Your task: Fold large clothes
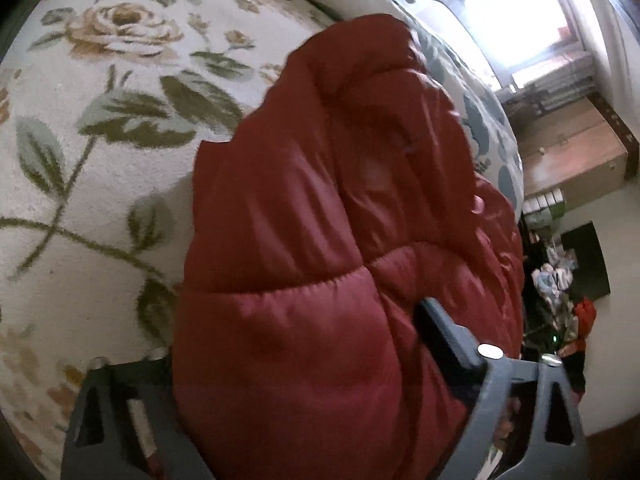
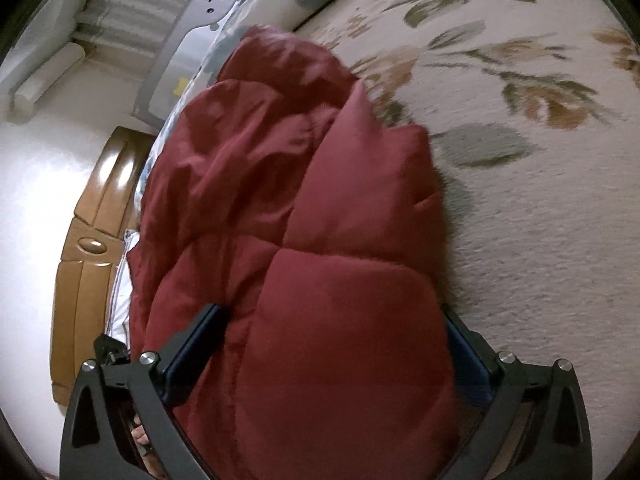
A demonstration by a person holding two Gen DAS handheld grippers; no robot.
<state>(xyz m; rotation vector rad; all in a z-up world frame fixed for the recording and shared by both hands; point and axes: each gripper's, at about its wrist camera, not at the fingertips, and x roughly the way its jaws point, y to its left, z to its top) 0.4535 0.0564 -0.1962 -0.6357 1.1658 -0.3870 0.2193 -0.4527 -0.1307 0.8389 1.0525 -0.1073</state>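
Observation:
A dark red quilted puffer jacket (image 1: 328,208) fills the middle of the left wrist view and hangs over a cream floral bedspread (image 1: 100,160). My left gripper (image 1: 296,360) is shut on a thick padded fold of it; the grey right finger (image 1: 448,336) presses into the cloth. In the right wrist view the same jacket (image 2: 304,216) bulges between the black fingers. My right gripper (image 2: 332,344) is shut on its padded edge, with blue pads (image 2: 192,344) on both sides. The jacket is bunched and lifted, and its far end droops toward a pillow.
A blue-patterned pillow (image 1: 476,120) lies beyond the jacket. A wooden headboard (image 2: 88,240) and white wall stand to the left in the right wrist view. A bright window (image 1: 516,20), a wooden cabinet (image 1: 572,160) and floor clutter (image 1: 560,280) show at the right.

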